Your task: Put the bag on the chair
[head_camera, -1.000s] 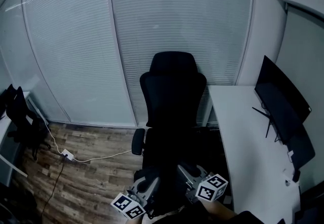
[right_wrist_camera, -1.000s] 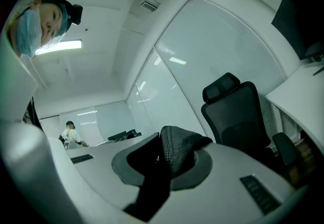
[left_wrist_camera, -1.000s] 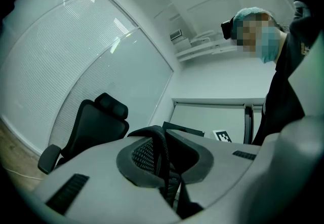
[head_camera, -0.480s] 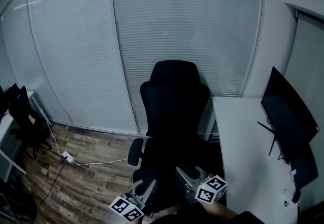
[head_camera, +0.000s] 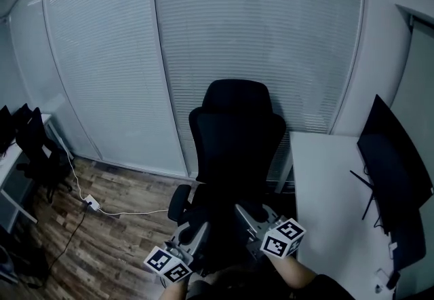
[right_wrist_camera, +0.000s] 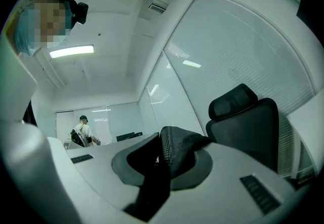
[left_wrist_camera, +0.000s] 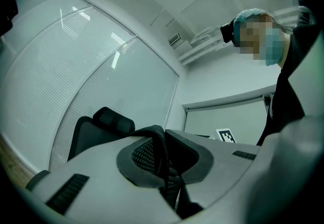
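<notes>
Two grippers, left (head_camera: pixel 201 232) and right (head_camera: pixel 244 213), hold as before, each with jaws narrow and clamped on a black mesh bag strap (left_wrist_camera: pixel 161 149). The bag's body is lost in the dark in front of the one office chair (head_camera: pixel 234 146). Since a second ago my view has lifted, so the chair and the single monitor (head_camera: pixel 393 170) on the tabletop (head_camera: pixel 319 197) sit lower.

Pale slatted blinds (head_camera: pixel 258 34) covered the tall glass walls ahead. A wood-plank floor (head_camera: pixel 122 231) lay below, a white power strip (head_camera: pixel 91 205) and its cable (head_camera: pixel 139 211) on it. A white desk (head_camera: pixel 325 210) stood at the right with a dark monitor (head_camera: pixel 393 163). A strip light (right_wrist_camera: pixel 71 51) glowed overhead.
</notes>
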